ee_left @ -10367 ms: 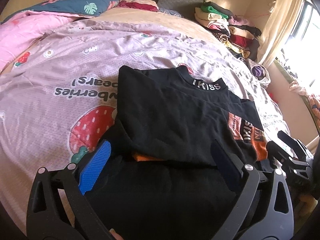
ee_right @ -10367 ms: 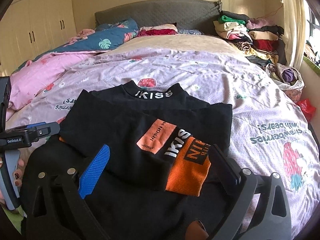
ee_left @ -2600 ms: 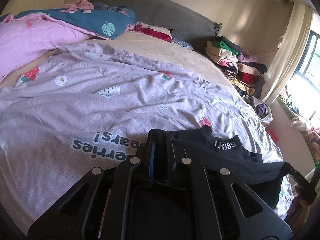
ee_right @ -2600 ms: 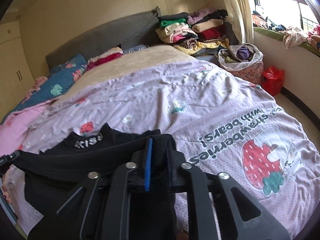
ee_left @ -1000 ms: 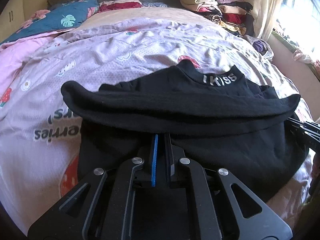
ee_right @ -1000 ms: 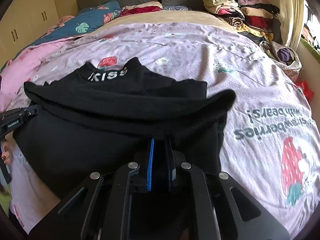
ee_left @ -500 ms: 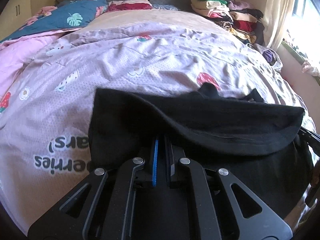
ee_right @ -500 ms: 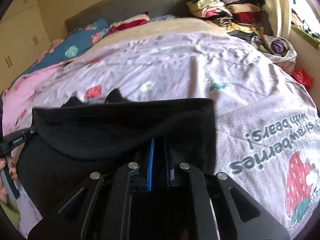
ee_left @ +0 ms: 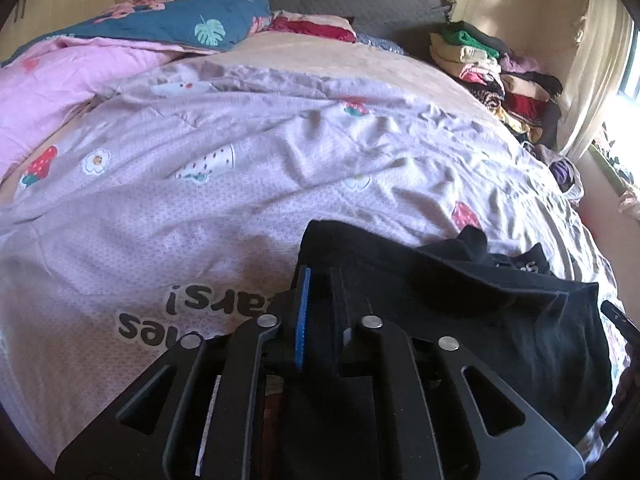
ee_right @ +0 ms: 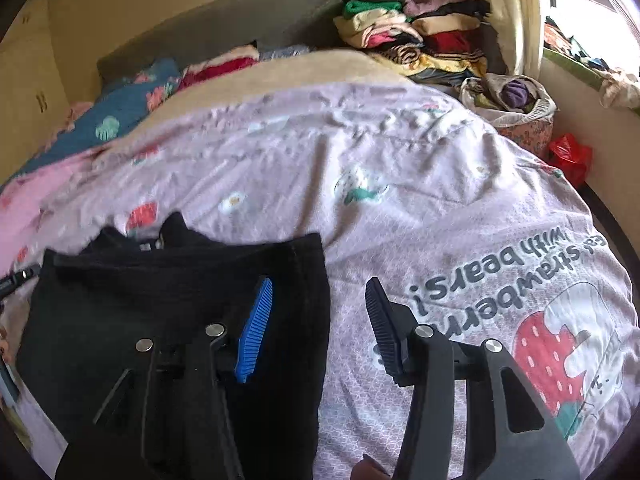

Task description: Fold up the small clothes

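My right gripper [ee_right: 318, 300] has just been opening; jaws now apart, pads off the black sweatshirt [ee_right: 172, 300], whose right edge lies under the gap. My left gripper [ee_left: 320, 280] has just been opening a little, jaws near together with the sweatshirt's [ee_left: 480, 300] left corner between them; grip unclear. Sweatshirt lies folded on the pink strawberry-print duvet [ee_left: 240, 184] near the bed's foot.

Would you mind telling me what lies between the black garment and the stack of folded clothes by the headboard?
Only bare pink strawberry-print bedcover and beige sheet lie between the black garment and the stack; the right wrist view shows it.
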